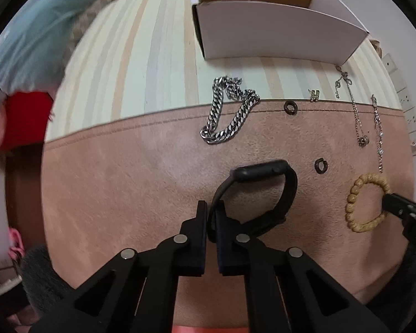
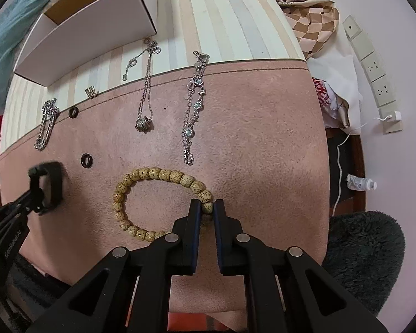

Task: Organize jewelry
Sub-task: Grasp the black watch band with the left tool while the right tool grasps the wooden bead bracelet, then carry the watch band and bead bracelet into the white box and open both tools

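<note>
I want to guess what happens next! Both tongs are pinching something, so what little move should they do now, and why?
Probably lift both straight up. The left tongs are shut on the black watch's strap, and the right tongs are shut on the tan speckled wooden bead bracelet. Both pieces still lie on the pink suede mat, and the open white cardboard box waits farther back.

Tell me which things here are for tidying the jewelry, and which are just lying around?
For the job: white box, chunky silver chain, black watch, bead bracelet, thin necklace, gem bracelet, two dark rings.

Just lying about: checkered cloth, wall sockets, white cable.
</note>
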`<state>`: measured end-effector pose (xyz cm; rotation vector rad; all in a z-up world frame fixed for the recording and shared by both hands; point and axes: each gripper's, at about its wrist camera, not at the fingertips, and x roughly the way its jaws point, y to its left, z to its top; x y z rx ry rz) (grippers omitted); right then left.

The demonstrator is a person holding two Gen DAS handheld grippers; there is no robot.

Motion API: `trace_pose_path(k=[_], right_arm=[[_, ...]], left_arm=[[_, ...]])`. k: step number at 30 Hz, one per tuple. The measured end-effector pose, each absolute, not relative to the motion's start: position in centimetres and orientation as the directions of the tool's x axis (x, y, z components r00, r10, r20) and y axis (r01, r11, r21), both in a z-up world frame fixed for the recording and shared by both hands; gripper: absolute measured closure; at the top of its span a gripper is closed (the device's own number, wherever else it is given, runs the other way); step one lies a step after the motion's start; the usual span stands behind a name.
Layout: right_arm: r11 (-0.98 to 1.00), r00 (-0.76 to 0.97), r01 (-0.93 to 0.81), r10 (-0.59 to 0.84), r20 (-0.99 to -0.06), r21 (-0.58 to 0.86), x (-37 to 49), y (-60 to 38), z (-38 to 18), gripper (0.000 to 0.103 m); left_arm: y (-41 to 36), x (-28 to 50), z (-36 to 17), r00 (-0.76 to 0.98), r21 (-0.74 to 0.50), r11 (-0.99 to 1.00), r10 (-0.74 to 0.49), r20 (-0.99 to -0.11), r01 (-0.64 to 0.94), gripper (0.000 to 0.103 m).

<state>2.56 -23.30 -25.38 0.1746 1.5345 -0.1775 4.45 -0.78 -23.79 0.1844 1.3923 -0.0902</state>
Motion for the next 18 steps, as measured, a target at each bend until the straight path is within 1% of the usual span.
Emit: trace_pose_path(k=[3, 11, 14, 18], right_arm=[[0.979, 0.028, 0.2, -0.036, -0.999, -0.03, 2.7, -22.2, -25.0, 0.092], [0.981, 0.036, 0.191, -0.052, -0.998, -0.044, 2.9, -21.9, -24.9, 0.093], [0.978, 0.047, 0.21, 0.005, -0.999, 0.014, 2.6, -21.7, -24.5, 0.094], [0.973, 0.112, 0.209, 0.072, -0.991, 0.094, 2.4, -21.4, -21.9, 0.094]], left_arm=[[-1.2, 4.1, -24.2, 0.173, 0.07, 0.983, 0.039, -0.984, 0.173, 0.1], [-1.5, 3.5, -24.3, 0.195, 0.057, 0.985, 0.025, -0.981, 0.164, 0.102], [-1.4, 3.5, -23.5, 0.209, 0.044, 0.985, 0.008, -0.978, 0.165, 0.102], [-1.6, 3.8, -20.7, 0.251, 0.023, 0.984, -0.022, -0.968, 0.175, 0.102]])
